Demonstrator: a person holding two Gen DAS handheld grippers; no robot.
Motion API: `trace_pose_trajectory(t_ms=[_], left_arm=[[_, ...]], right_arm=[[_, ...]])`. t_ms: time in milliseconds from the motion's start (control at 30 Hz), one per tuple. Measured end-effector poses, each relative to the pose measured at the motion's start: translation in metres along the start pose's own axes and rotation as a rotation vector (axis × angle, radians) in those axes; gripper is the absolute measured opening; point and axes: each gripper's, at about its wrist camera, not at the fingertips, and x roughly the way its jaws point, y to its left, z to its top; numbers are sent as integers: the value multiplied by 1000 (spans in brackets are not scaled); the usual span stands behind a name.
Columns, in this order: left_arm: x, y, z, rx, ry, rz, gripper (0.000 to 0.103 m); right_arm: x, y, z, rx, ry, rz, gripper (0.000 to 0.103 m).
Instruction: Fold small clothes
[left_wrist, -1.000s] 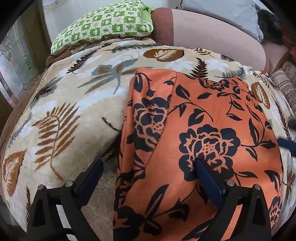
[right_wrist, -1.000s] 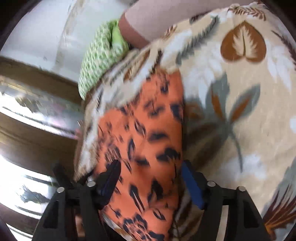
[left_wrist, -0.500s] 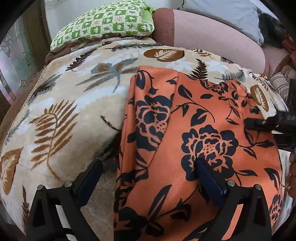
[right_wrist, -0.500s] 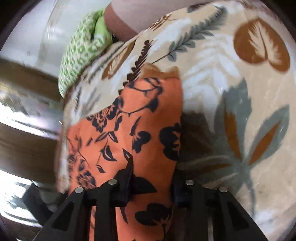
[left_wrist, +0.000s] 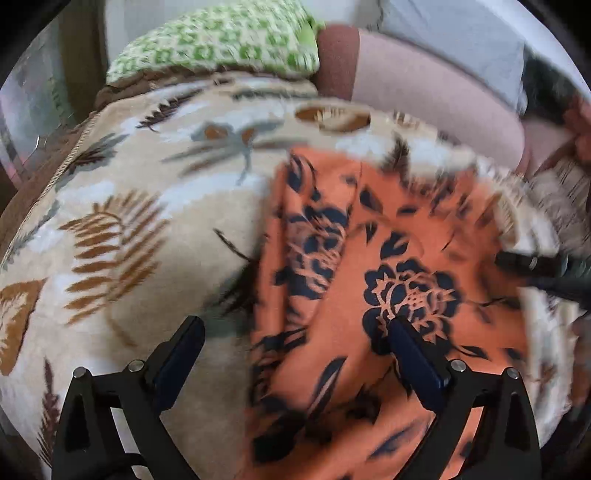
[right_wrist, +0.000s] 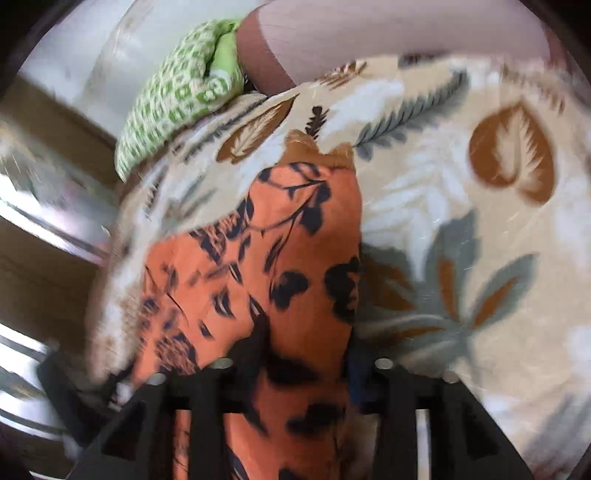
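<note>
An orange garment with dark blue flowers (left_wrist: 388, 280) lies on a leaf-patterned blanket (left_wrist: 129, 229). My left gripper (left_wrist: 295, 343) is open, jaws wide, straddling the garment's folded left edge; its right finger (left_wrist: 413, 362) rests over the cloth. My right gripper (right_wrist: 306, 365) is shut on the garment (right_wrist: 295, 266), pinching its near end. The right gripper also shows in the left wrist view (left_wrist: 535, 266) at the garment's right edge.
A green checked pillow (left_wrist: 221, 48) lies at the back of the blanket, next to a pink bolster (left_wrist: 424, 92). A wooden-framed window (right_wrist: 44, 229) is to the left in the right wrist view.
My right gripper closed on the garment's end and holds it. The left gripper stayed open and barely moved; both views are blurred by motion now.
</note>
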Motion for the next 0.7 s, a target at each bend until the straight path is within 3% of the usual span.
trace_pose_trajectory(t_ms=[67, 133, 267, 400, 433, 467, 500, 567, 700], left_arm=[[-28, 23, -4, -75, -34, -69, 100], [-41, 42, -12, -132, -27, -130, 100], [-45, 66, -39, -238, 53, -272, 100], [-24, 63, -63, -301, 128, -342, 97], [-19, 62, -69, -314, 141, -348, 76], [-18, 61, -71, -306, 145, -334, 39], [-17, 60, -72, -290, 154, -318, 32], [-18, 59, -72, -297, 150, -335, 27], [-14, 54, -75, -282, 154, -294, 27]], right_arm=[[-23, 3, -6, -15, -64, -21, 68], [-45, 9, -20, -13, -94, 83, 68], [-45, 36, -54, -91, -7, 265, 68], [-8, 34, -77, -96, 95, 233, 68], [-11, 30, -79, -85, 87, 244, 68], [-12, 28, -78, -62, 89, 260, 68], [-13, 26, -76, -48, 97, 270, 68], [-12, 22, -74, -35, 116, 281, 68], [-5, 24, -74, -50, 107, 280, 68]])
